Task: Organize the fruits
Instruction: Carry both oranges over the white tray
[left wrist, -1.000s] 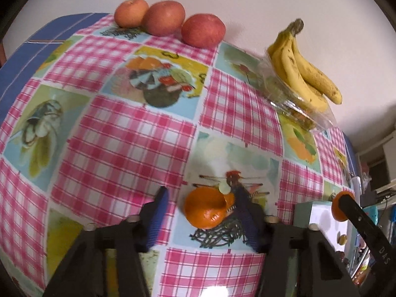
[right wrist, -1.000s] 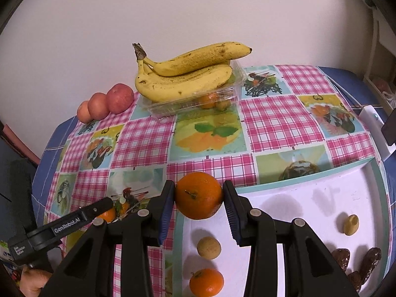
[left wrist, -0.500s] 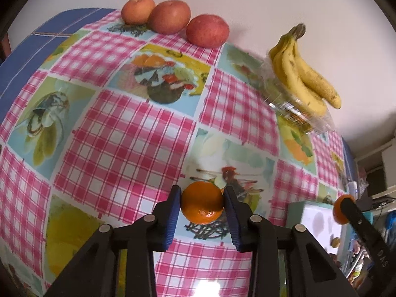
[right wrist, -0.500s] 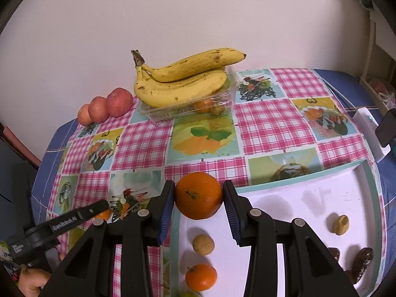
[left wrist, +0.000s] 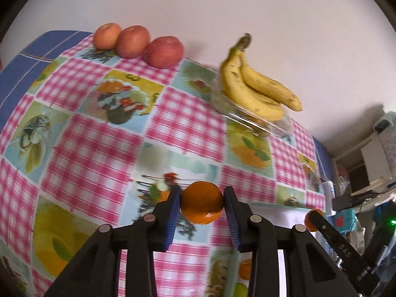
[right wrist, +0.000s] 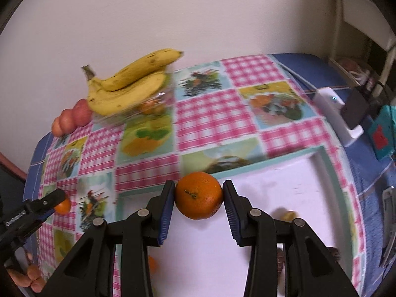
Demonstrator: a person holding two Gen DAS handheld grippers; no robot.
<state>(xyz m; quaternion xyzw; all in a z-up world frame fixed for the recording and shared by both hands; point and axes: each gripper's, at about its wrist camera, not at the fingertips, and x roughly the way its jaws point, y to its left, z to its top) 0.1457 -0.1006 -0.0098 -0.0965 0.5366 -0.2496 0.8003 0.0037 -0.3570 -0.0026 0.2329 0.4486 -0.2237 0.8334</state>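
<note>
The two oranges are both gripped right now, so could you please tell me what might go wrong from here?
1. Each orange is round and pinched only at its sides by the left gripper and the right gripper, so either might roll out and drop.
2. The left-wrist view shows the right gripper close by; the two could collide near the tray.
3. Small fruits already lie in the tray; a released orange may knock them.
</note>
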